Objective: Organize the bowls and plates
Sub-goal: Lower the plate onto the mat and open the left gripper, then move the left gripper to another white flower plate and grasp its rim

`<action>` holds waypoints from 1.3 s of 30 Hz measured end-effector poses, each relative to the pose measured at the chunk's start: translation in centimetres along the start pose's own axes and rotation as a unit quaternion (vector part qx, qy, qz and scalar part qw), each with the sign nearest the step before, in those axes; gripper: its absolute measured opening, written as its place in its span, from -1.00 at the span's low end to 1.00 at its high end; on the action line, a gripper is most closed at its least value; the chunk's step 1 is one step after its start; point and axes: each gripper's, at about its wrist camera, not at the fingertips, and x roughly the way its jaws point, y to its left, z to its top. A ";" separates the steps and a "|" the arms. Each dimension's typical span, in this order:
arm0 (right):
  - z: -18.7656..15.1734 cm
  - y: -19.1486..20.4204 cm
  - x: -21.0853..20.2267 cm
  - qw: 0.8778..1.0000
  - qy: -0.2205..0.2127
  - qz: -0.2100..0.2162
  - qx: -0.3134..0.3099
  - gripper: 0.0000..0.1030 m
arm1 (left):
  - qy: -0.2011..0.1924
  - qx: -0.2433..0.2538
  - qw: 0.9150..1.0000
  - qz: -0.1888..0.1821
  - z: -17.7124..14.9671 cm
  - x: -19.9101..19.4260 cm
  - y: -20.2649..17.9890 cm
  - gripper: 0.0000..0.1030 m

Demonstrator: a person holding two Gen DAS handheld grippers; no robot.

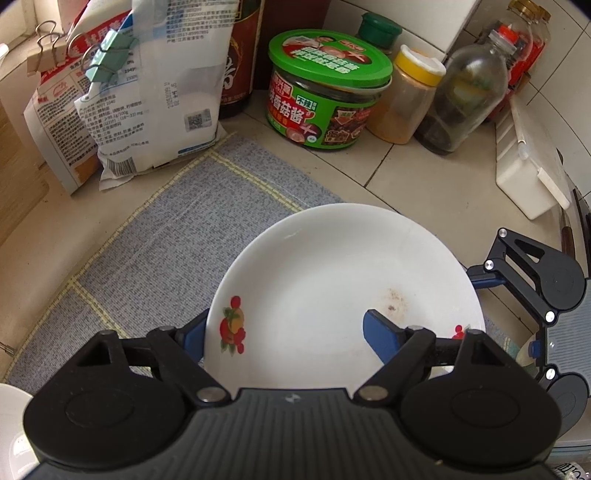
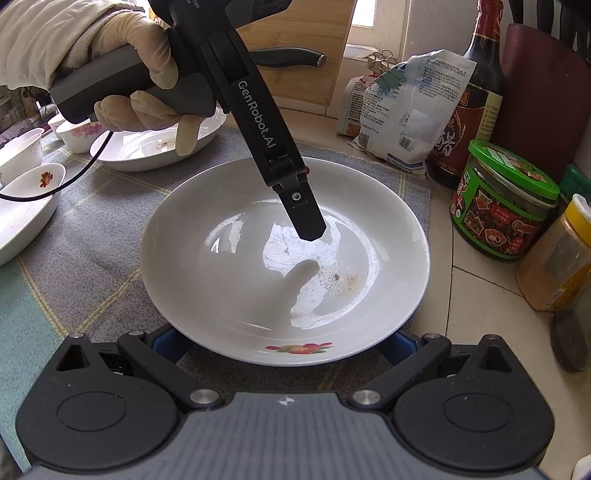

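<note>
Both views are bright with soft daylight and show sharp detail near the centre. In the right wrist view, a pale window (image 2: 364, 16) glows at the top, overexposed, and the white plate (image 2: 207, 236) carries broad broken glare patches in its well, along with the grey shadow of a finger (image 2: 306, 218) above it. The left wrist view is evenly lit with faint shadows; its bowl (image 1: 332, 258) is almost blown out to flat white. Fisheye distortion bends the tile joints (image 1: 376, 166) and the mat (image 1: 155, 236) edges, and the corners darken into a vignette.
</note>
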 end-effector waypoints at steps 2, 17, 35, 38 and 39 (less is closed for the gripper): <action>0.0 0.2 -0.2 1.000 -0.001 -0.005 -0.001 1.00 | -0.011 0.002 1.000 0.004 -0.1 -0.6 -0.1 0.66; -0.9 1.1 -3.2 0.998 -0.003 -0.046 0.039 1.00 | -0.126 0.035 0.990 0.054 -3.3 -8.6 -3.3 0.76; -1.6 5.9 -7.8 0.994 -0.032 -0.076 0.075 1.00 | -0.209 0.005 0.973 0.099 -12.9 -15.7 -9.0 0.87; -2.0 6.7 -8.4 0.993 -0.042 -0.072 0.080 1.00 | -0.211 -0.014 0.971 0.115 -15.0 -16.1 -9.8 0.88; -2.2 7.0 -8.5 0.994 -0.043 -0.068 0.078 1.00 | -0.211 -0.021 0.970 0.118 -15.7 -16.2 -10.0 0.88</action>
